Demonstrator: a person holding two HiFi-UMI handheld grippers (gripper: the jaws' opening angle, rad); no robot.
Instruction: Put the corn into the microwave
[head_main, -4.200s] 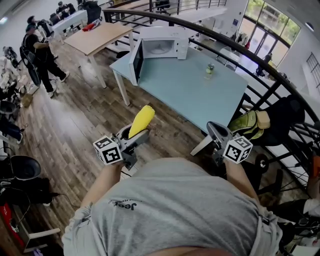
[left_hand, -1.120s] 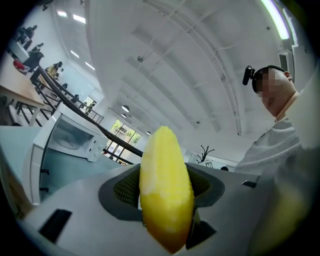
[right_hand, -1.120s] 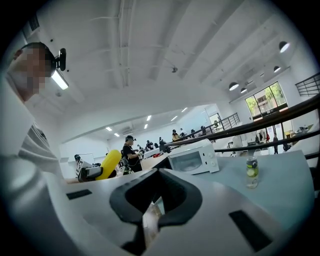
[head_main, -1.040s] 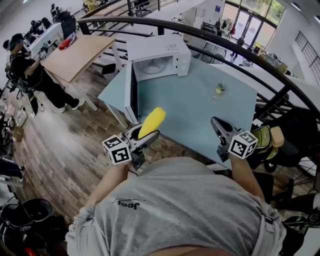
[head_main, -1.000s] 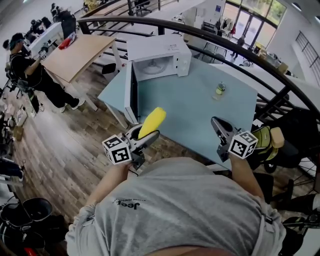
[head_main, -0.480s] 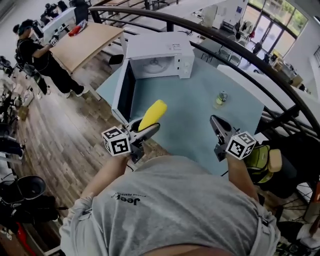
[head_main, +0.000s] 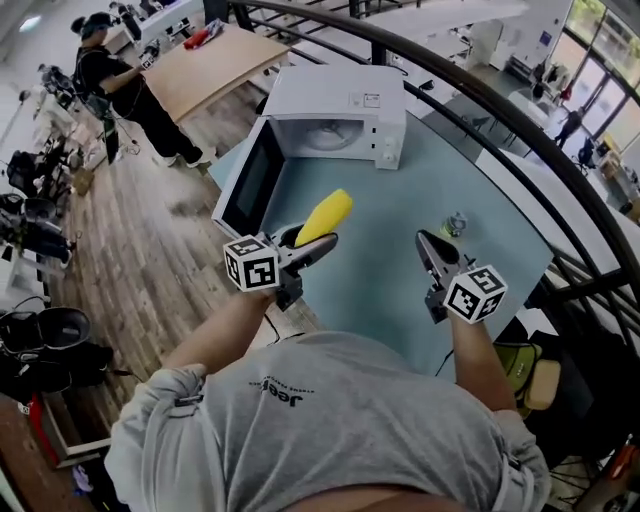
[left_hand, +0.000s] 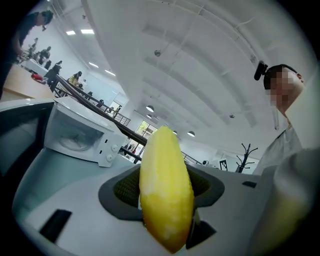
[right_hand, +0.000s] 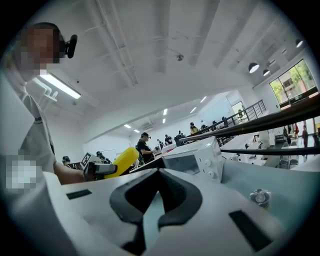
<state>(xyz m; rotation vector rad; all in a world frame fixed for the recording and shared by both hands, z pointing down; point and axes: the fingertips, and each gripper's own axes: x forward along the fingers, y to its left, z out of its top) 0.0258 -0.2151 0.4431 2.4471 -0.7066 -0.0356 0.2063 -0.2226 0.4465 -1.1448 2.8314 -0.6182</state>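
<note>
beside the near edge of the pale blue table (head_main: 400, 290), the person now stands close enough that both tools reach over the tabletop. the left gripper (head_main: 312, 244) grasps the yellow corn cob (head_main: 327, 215) between its jaws, with the cob's tip pointing up-frame toward the white microwave (head_main: 345, 100) in the upper middle of the head view. the microwave door (head_main: 245, 178) hangs wide open to the left, and the cavity looks bare as far as i can see. the right gripper (head_main: 430, 250) is clenched on nothing, hovering right of centre near a small jar (head_main: 455, 224).

compared with a second ago, the microwave sits larger and nearer in the frame. the corn has gone from the table's front edge to just short of the open door, and the grip on it looks unchanged. i'd judge the approach nearly done; what remains is feeding the cob into the cavity and letting go.
</note>
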